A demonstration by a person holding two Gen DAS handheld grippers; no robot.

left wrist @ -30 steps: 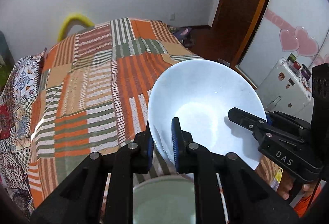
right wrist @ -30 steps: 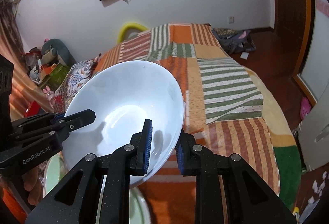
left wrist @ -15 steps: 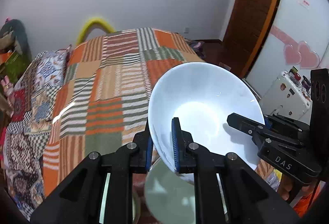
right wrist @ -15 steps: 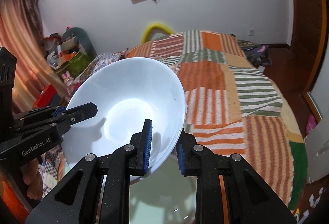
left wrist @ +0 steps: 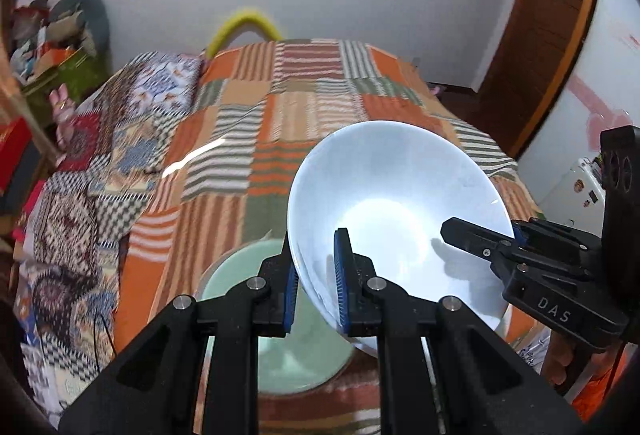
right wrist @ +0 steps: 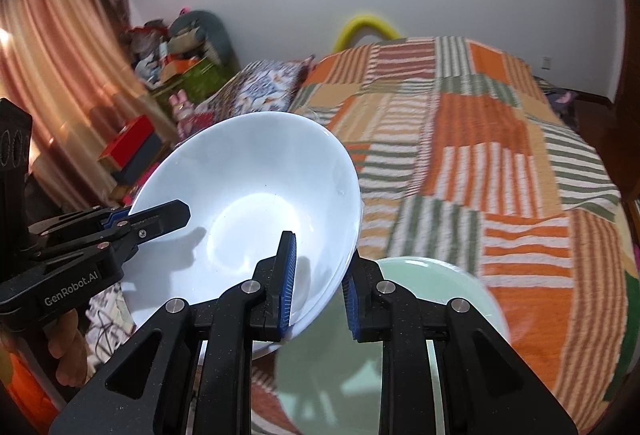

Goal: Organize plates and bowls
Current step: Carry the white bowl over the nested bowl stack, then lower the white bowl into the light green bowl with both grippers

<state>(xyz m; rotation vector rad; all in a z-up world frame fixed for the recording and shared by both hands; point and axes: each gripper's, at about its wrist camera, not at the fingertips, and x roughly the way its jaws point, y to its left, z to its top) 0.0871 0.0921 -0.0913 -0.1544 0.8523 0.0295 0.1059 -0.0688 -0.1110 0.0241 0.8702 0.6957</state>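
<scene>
Both grippers, left gripper [left wrist: 316,283] and right gripper [right wrist: 320,285], are clamping their jaws on opposite rims of your white bowl [left wrist: 396,211], hanging over the green plate [left wrist: 288,355] at the bed's [left wrist: 248,155] near end.

Black claws, blue pads, printed lettering.

I am looking along my left claw [left wrist: 316,287]: matte black angular fingers [left wrist: 362,275] are carrying ribbed blue pads and round silver screws at the joints. My right claw [right wrist: 318,285] is showing the same build. Seen from the side, one body is wearing white "DAS" lettering, the other "GenRobot.AI", with blue trim near the fingers. Orange cloth is showing at the person's hand [right wrist: 66,351].
</scene>
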